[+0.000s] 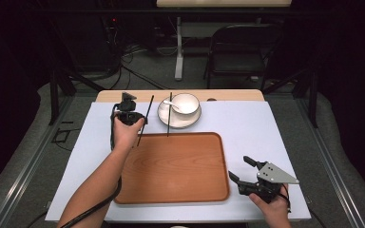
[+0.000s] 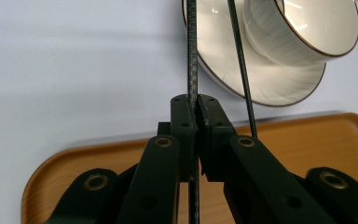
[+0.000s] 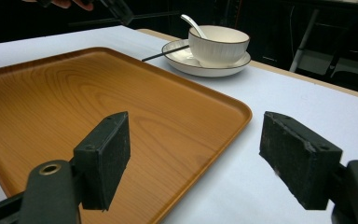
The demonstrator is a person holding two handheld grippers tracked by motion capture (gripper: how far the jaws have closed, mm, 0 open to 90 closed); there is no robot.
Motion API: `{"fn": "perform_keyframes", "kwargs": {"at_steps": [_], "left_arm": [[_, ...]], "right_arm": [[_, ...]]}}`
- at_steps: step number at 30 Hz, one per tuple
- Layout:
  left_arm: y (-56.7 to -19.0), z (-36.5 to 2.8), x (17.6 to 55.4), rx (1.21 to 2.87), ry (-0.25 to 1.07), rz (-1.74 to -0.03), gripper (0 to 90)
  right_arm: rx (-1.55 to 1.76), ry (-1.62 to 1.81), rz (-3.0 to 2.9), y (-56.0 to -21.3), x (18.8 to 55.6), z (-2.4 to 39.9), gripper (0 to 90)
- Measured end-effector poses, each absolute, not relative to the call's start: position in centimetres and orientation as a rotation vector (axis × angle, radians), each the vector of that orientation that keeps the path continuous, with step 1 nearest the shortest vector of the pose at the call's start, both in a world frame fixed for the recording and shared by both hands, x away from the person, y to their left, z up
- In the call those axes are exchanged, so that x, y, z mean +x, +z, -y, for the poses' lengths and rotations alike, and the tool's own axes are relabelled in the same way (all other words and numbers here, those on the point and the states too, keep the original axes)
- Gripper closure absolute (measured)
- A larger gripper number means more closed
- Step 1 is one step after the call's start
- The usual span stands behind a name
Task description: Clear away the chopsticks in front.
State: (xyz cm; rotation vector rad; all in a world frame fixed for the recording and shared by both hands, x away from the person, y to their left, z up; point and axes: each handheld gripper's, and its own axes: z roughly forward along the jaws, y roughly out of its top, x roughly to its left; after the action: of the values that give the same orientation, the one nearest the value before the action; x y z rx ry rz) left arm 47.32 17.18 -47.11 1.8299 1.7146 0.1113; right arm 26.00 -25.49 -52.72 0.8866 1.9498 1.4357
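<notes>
My left claw (image 2: pixel 196 105) was clenched on one chopstick (image 2: pixel 192 46), pinched thin between the pads and held lifted off the table, near the tray's (image 1: pixel 171 197) far left corner; the other chopstick (image 1: pixel 169 114) lay with its far end on the plate (image 1: pixel 164 118) beside the bowl (image 1: pixel 186 104) and its near end at the tray's far rim; my right claw (image 3: pixel 196 158) hung released with nothing between its jaws, near the tray's near right corner. The risk, as I judged it, lay in the grip; so slim a stick held at one point could pivot or slide through the pads if I swung it quickly; its long end could also knock the resting stick, the spoon (image 1: pixel 171 103) or the bowl.
</notes>
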Motion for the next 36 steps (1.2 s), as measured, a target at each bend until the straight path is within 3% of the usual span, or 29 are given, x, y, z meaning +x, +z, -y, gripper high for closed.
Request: {"fn": "perform_keyframes", "kwargs": {"at_steps": [11, 36], "left_arm": [[-48.0, -18.6, 43.4, 1.815, 0.041, -1.671, 86.0], [-51.7, -20.5, 34.3, 1.883, 0.134, -1.683, 85.9]], "right_arm": [[0.900, 1.432, -1.940, -52.8, 26.1, 25.7, 23.8], [0.932, 1.437, -1.929, -52.9, 26.1, 25.9, 23.8]]}}
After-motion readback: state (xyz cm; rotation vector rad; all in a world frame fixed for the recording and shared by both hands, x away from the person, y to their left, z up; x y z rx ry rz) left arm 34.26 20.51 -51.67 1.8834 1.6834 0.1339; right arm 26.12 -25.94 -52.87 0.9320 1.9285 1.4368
